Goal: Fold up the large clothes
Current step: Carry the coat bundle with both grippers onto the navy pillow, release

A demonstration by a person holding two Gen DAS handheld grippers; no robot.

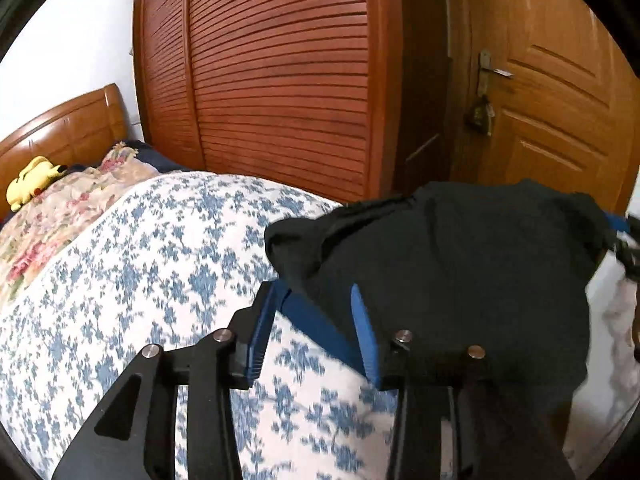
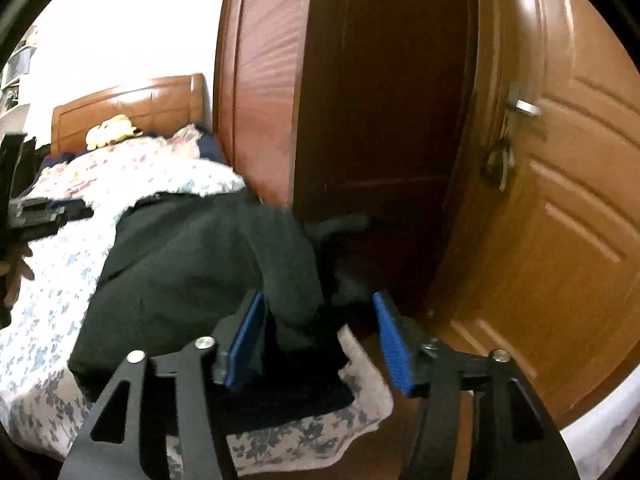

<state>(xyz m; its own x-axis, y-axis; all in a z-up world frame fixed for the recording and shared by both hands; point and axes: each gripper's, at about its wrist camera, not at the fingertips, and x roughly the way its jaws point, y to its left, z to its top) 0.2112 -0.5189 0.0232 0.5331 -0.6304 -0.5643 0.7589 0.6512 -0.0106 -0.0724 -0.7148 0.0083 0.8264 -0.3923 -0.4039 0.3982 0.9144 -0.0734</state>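
Observation:
A black garment (image 1: 460,264) lies on the bed's blue-flowered white bedspread (image 1: 140,280) near its right edge. My left gripper (image 1: 316,300) is open; its blue pads (image 1: 260,328) stand apart and the cloth's edge drapes over the right pad, with a fold lying at the fingertips. In the right wrist view the same garment (image 2: 192,264) spreads over the bed corner. My right gripper (image 2: 320,312) is open, its pads (image 2: 390,340) wide apart, with a bunched fold of the cloth between them, not pinched. The left gripper (image 2: 48,212) shows at the left of that view.
A louvred wooden wardrobe (image 1: 280,80) stands right behind the bed. A wooden door (image 1: 552,100) with a handle is to the right. A headboard (image 1: 60,132), a yellow plush toy (image 1: 34,180) and a floral quilt (image 1: 60,216) are at the bed's far end.

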